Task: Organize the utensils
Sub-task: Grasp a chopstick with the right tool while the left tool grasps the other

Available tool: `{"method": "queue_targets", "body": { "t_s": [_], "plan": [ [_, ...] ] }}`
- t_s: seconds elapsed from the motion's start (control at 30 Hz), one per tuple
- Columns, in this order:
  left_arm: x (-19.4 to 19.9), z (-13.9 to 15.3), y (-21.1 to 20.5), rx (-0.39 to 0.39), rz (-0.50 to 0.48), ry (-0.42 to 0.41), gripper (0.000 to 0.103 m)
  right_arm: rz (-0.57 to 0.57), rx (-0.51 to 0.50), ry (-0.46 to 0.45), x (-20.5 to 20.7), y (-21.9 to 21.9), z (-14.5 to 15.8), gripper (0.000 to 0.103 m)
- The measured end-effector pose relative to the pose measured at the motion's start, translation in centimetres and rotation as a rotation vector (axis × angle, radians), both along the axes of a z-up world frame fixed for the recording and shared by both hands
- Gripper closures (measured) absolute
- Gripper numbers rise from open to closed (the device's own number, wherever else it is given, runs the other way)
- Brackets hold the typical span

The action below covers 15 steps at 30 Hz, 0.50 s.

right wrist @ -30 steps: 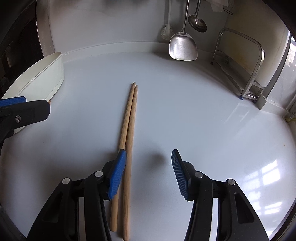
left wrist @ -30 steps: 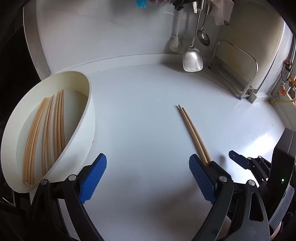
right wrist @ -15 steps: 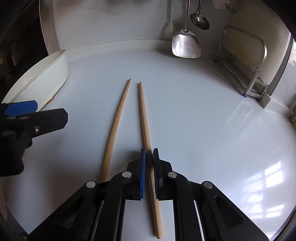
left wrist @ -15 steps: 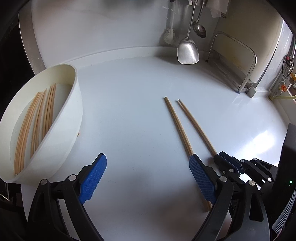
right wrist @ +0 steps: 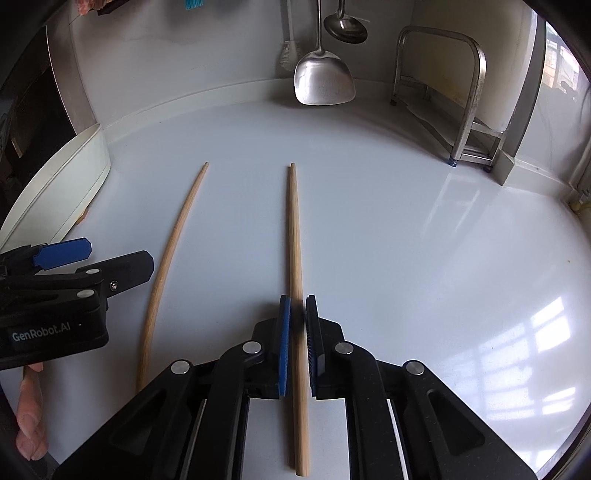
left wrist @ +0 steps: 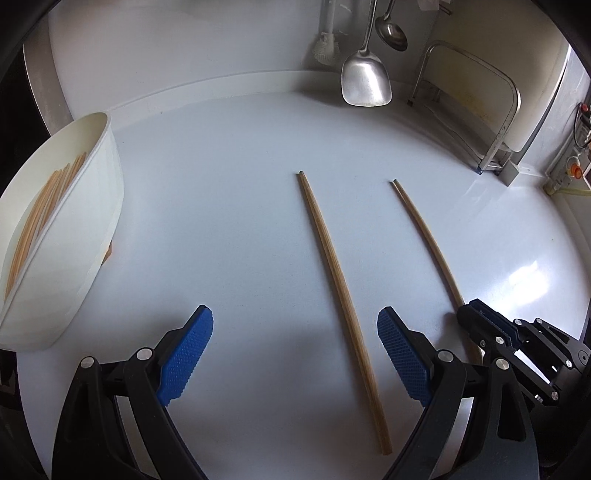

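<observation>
Two wooden chopsticks lie on the white counter, spread apart. My right gripper [right wrist: 297, 301] has the right chopstick [right wrist: 295, 229] between its blue pads, which press on it near its thick end while the jaws are opening slightly. In the left wrist view that gripper [left wrist: 476, 314] sits at the lower right. My left gripper [left wrist: 294, 314] is open, and the other chopstick [left wrist: 332, 266] lies on the counter between its fingers, nearer the right one. A white bowl [left wrist: 74, 240] at the left holds several chopsticks [left wrist: 40, 214].
A steel spatula [left wrist: 365, 81], a ladle [left wrist: 391, 33] and a brush [left wrist: 327, 48] hang on the back wall. A metal rack [left wrist: 495, 122] stands at the back right. The person's fingers [right wrist: 29, 406] show at the lower left of the right wrist view.
The right gripper shut on one chopstick and drew it to the right, away from its twin. The left gripper moved right and lower, so the other chopstick now lies between its fingers.
</observation>
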<state>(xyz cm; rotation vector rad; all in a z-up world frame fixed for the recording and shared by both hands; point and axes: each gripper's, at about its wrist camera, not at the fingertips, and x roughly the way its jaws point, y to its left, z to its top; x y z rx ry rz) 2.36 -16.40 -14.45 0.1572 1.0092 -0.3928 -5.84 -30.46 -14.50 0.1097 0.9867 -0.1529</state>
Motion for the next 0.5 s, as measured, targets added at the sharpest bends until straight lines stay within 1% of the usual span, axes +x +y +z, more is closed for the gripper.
{"method": "queue_targets", "body": {
  "t_s": [0.1,0.23,0.5],
  "plan": [
    [-0.2,-0.1,-0.4,0.019,0.001,-0.018,0.014,-0.005,0.002,0.000,-0.3,-0.6,0.0,0.086],
    [-0.3,-0.4,-0.6,0.026,0.010,-0.019,0.014,0.008,0.008,-0.003,-0.6,-0.7,0.1,0.076],
    [-0.2,-1.2,-0.4,0.046,0.040,0.000,0.014,0.050,-0.028,0.001,-0.2,0.0,0.0,0.076]
  ]
}}
